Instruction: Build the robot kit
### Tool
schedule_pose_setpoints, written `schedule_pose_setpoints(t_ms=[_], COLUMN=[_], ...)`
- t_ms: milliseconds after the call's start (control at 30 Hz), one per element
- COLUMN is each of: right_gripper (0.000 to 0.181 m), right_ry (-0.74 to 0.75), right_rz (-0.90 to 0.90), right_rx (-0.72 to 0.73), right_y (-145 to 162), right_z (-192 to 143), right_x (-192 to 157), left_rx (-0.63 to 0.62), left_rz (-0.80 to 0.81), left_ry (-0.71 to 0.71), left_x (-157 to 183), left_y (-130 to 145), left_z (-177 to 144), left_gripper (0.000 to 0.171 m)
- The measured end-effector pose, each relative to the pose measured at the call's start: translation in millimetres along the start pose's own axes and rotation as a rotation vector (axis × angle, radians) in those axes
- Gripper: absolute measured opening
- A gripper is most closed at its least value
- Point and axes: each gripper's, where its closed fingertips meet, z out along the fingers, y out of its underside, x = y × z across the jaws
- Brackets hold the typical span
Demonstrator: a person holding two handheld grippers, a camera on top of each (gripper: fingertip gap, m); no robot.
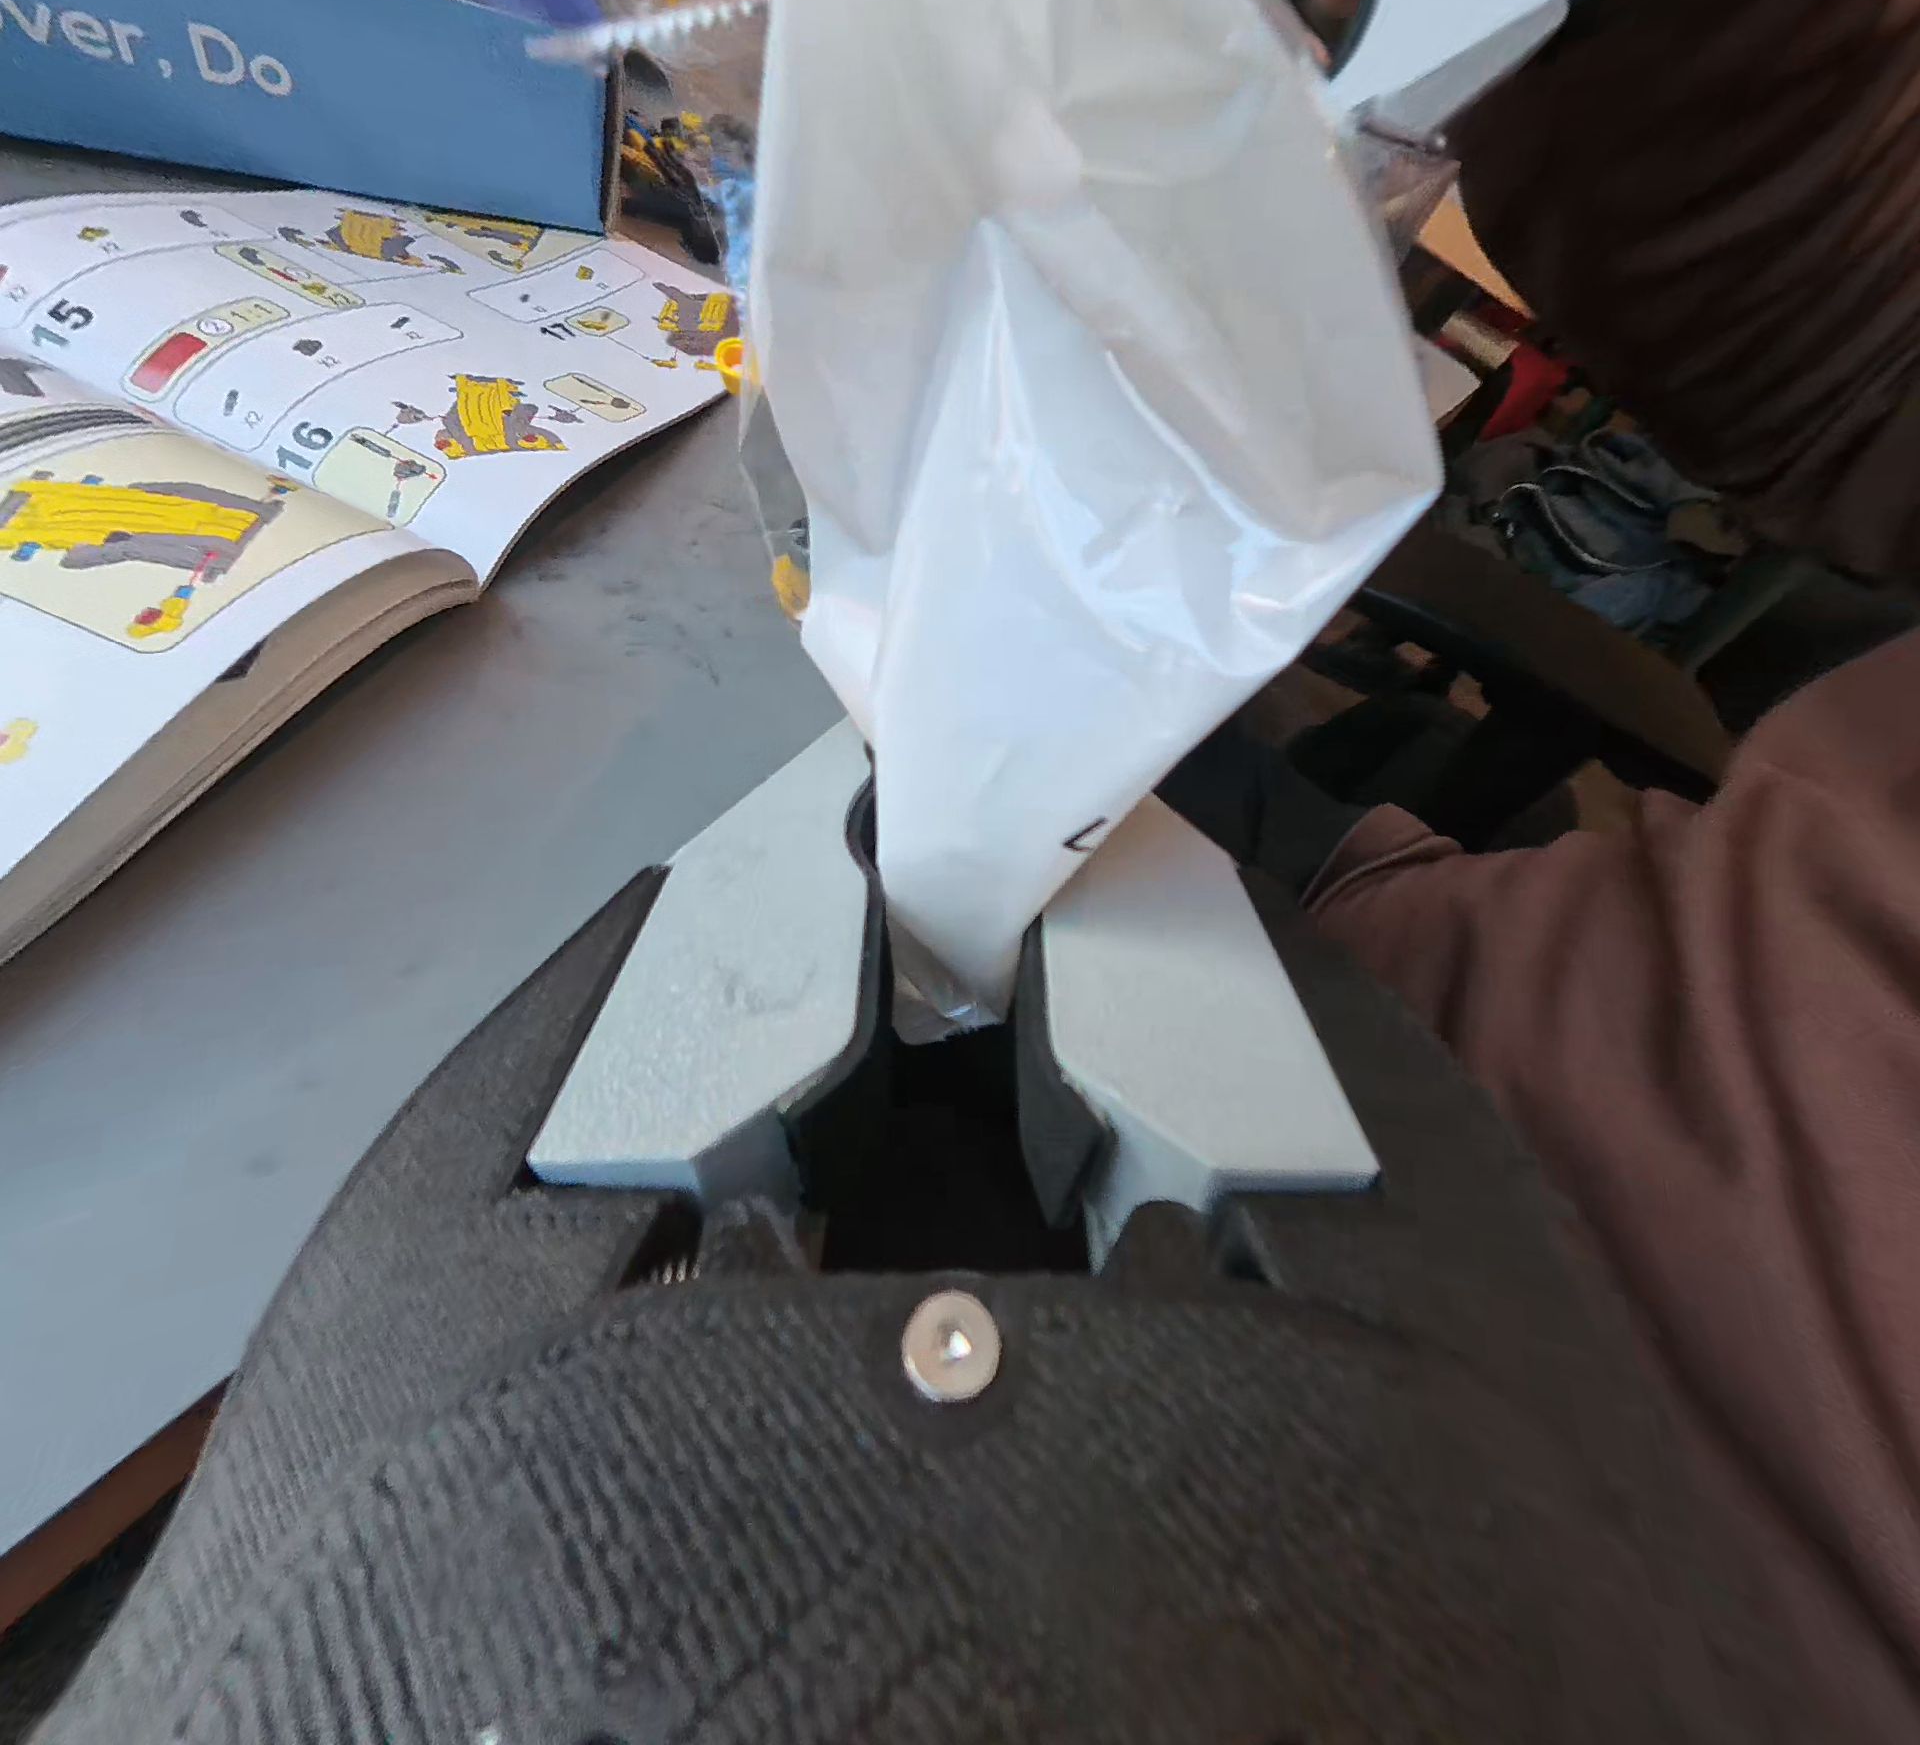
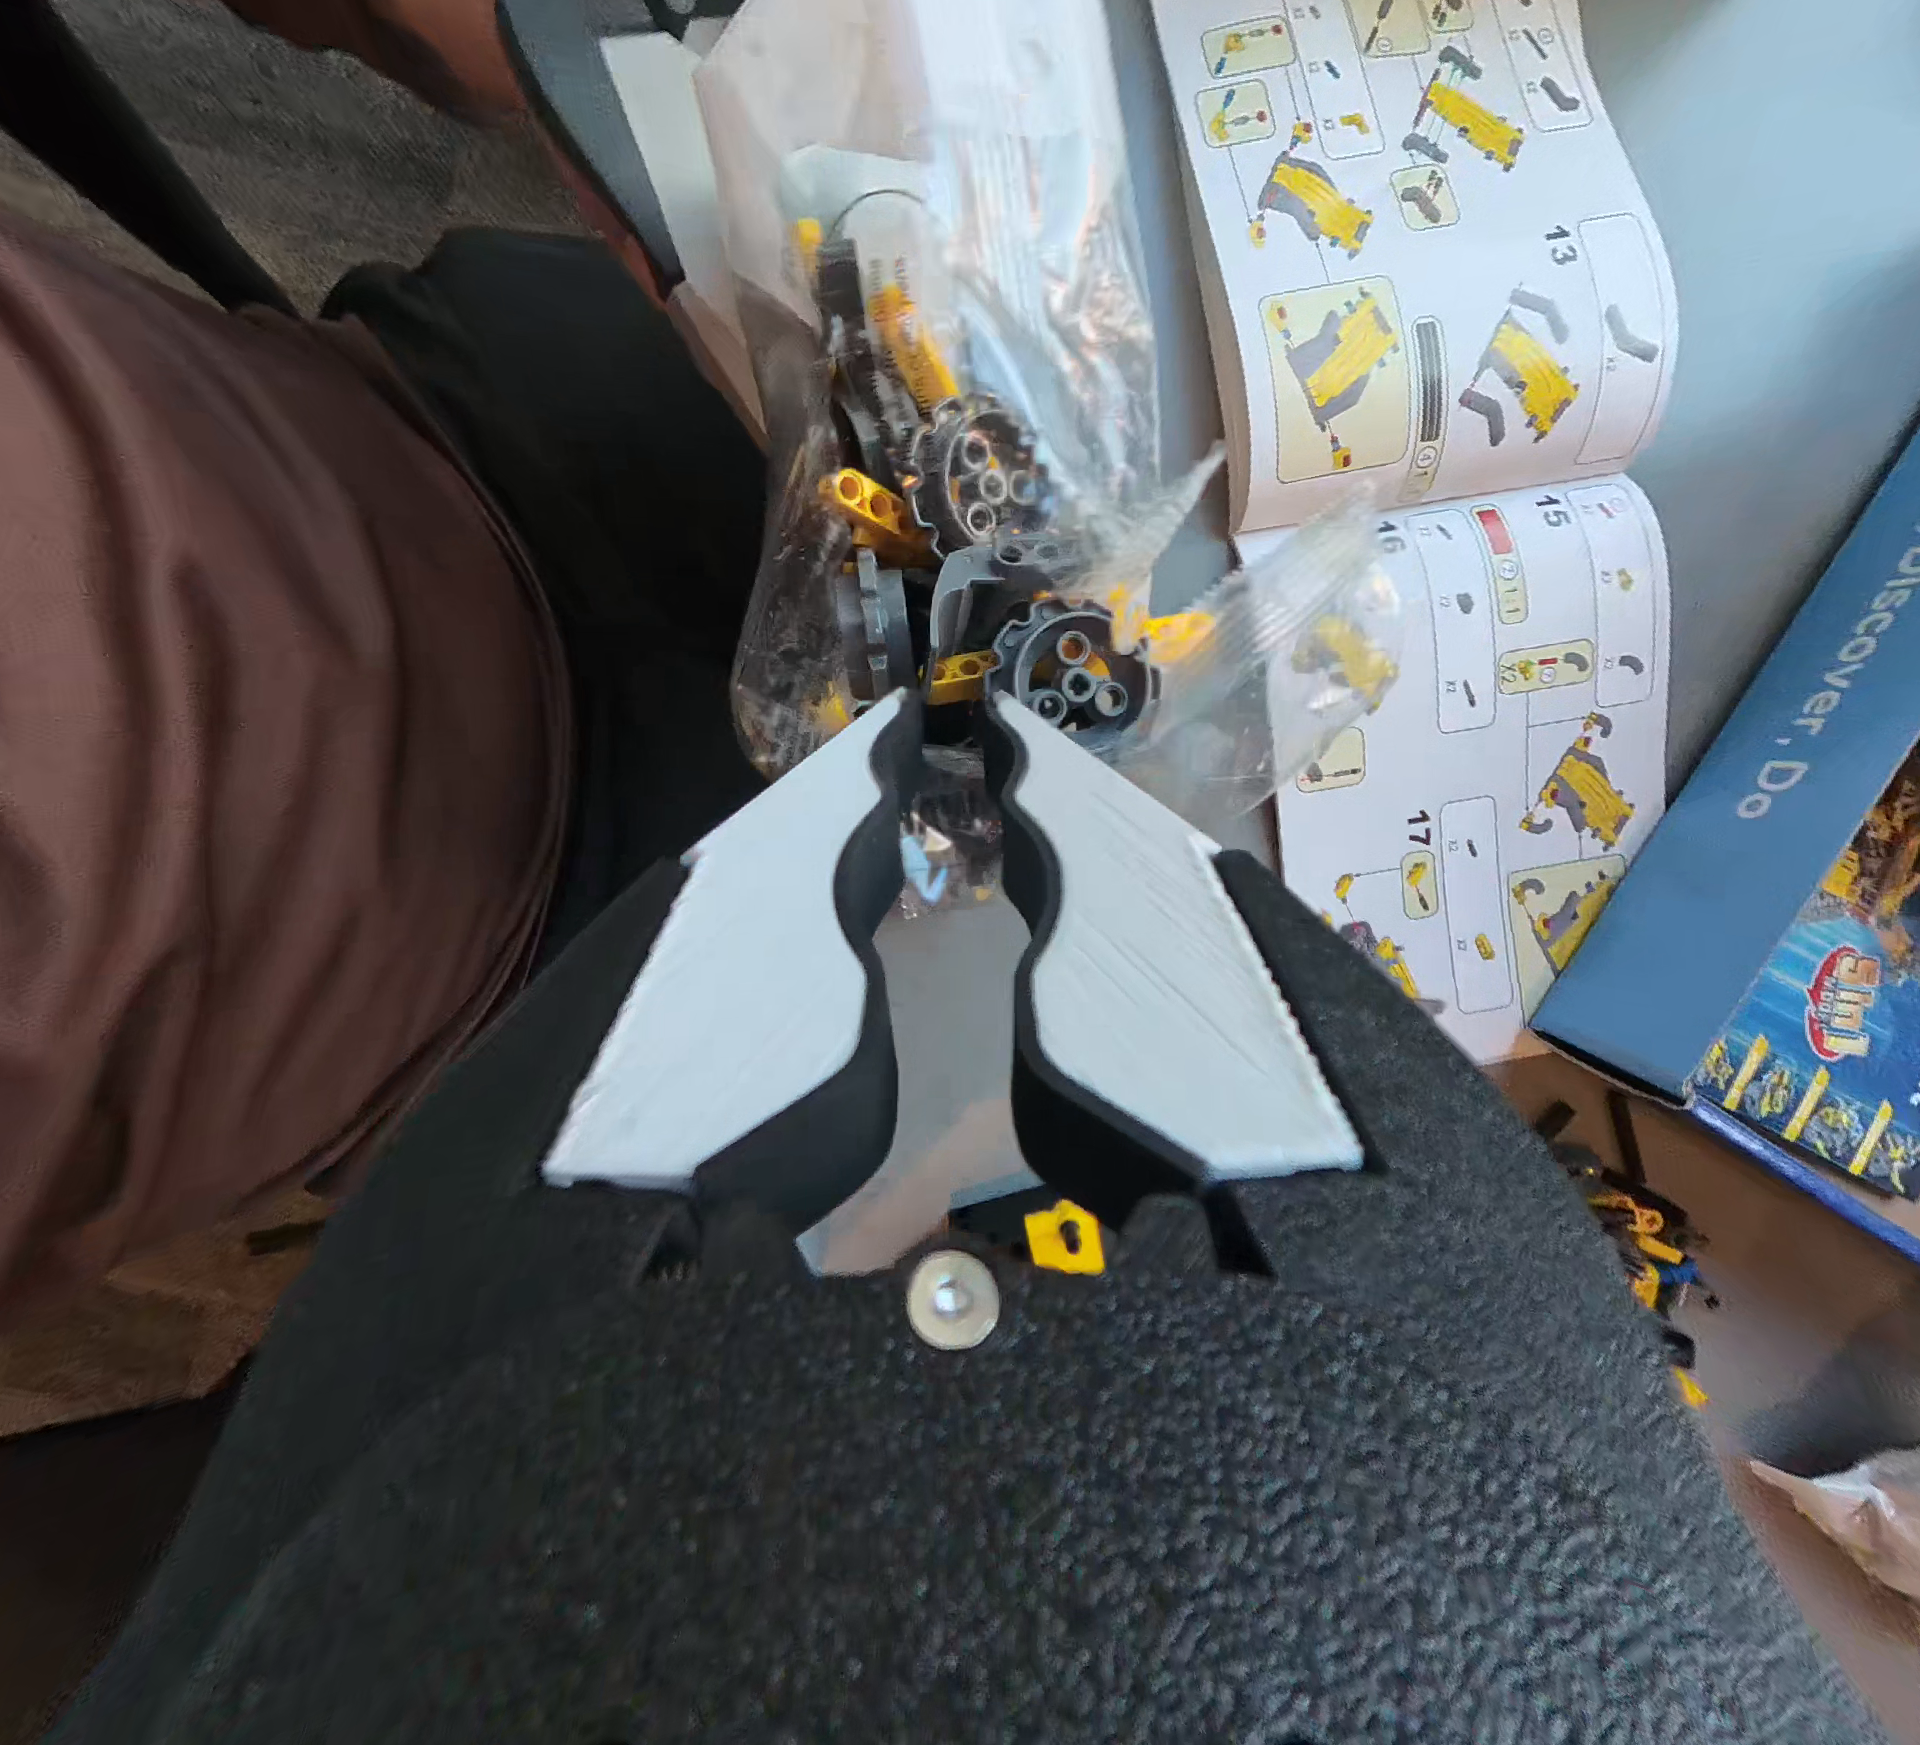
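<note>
Left gripper [image 1: 951, 906]: fingers pinched nearly together on the white end of a crinkled plastic bag [image 1: 1049, 365], clamped tight so the bag is stretched away from the fingers. Same clear-and-white plastic bag [image 2: 935, 324], in the right wrist view, full of yellow, grey and black toy building parts [image 2: 997, 615], heaped at the end towards the right gripper.

Right gripper [image 2: 951, 719]: fingers drawn close at the tips, with a narrow gap, apparently nipping the clear film at the loaded end of the bag; firm contact cannot be told for certain. Bag thus held at both ends, spanned between the two grippers and seemingly lifted off the grey desk [image 1: 436, 864].

Beside the bag, open on the desk: a white instruction booklet [image 2: 1455, 407] with yellow model drawings, laid flat, pages up for reading. Beyond the booklet from the bag: a blue cardboard box [image 2: 1766, 822]. Near the box: scattered loose small parts [image 2: 1652, 1217]. On the bag's other side: a brown sleeve [image 1: 1704, 1020].
</note>
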Motion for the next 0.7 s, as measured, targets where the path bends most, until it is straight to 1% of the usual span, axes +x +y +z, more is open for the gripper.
schedule_pose_setpoints(t_ms=[67, 100, 233, 300, 333, 400, 433, 500, 533, 600, 633, 700], right_gripper=[0.015, 0.015, 0.003, 0.003, 0.004, 0.003, 0.000, 0.003, 0.003, 0.002, 0.002, 0.003], right_ry=[-0.029, -0.048, -0.161, -0.200, -0.203, -0.182, -0.139, 0.054, 0.112, 0.093, 0.081, 0.095], right_rz=[-0.012, -0.007, 0.008, -0.007, -0.012, -0.006, -0.002, -0.005, 0.000, 0.048, 0.086, 0.141], right_rx=[-0.011, -0.012, 0.000, 0.008, 0.000, -0.016, -0.022, -0.063, -0.063, -0.015, 0.004, 0.018], right_y=[2, 2, -3, -5, -3, 1, 3, 13, 15, 12, 12, 14], right_z=[3, 4, 8, 14, 17, 22, 24, 25, 23, 20, 18, 14], right_x=[0, 0, -6, -9, -8, 0, 9, 42, 51, 52, 53, 62], left_rx=[-0.021, -0.031, -0.019, -0.005, -0.018, -0.054, -0.067, -0.102, -0.127, -0.178, -0.189, -0.166], left_rz=[-0.049, -0.062, -0.089, -0.075, -0.065, -0.064, -0.067, -0.029, 0.006, 0.028, 0.021, 0.003], left_ry=[0.051, 0.075, 0.162, 0.164, 0.149, 0.125, 0.122, 0.099, 0.075, 0.063, 0.051, 0.041], left_x=[3, 5, 10, 8, 5, -1, -3, -7, -9, -12, -17, -24], left_y=[1, 1, -10, -16, -15, -13, -12, -9, -8, -4, -4, -6], left_z=[1, 1, 0, 0, 1, 3, 5, 6, 5, 2, -2, -9], left_gripper=[0.018, 0.018, 0.018, 0.018, 0.018, 0.018, 0.018, 0.020, 0.022, 0.027, 0.027, 0.024])
